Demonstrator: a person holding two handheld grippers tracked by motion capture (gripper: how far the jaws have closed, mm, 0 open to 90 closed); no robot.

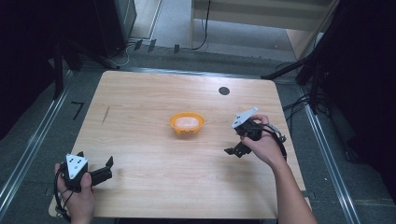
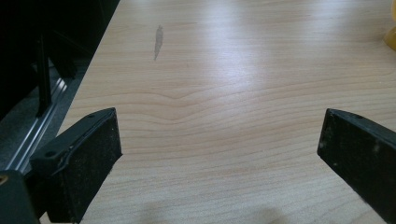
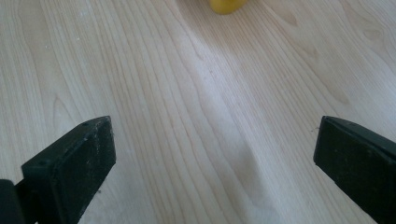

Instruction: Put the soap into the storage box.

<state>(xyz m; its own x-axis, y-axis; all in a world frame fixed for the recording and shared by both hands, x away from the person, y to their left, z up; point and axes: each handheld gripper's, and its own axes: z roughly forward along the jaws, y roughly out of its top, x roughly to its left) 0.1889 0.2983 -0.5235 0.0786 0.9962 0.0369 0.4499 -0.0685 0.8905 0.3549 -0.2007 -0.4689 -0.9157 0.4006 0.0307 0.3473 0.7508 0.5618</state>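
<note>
The orange bowl (image 1: 187, 123) at the counter's (image 1: 140, 93) middle looks light; grab its rim. Both hand-held grippers, left (image 1: 98, 169) at 8 o'clock and right (image 1: 236, 150) at 4 o'clock, gape empty.

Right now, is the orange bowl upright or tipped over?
Upright: in the high view the orange bowl sits on the table with its opening facing up.

The orange bowl (image 1: 187, 123) holds pale contents too small to identify.
</note>
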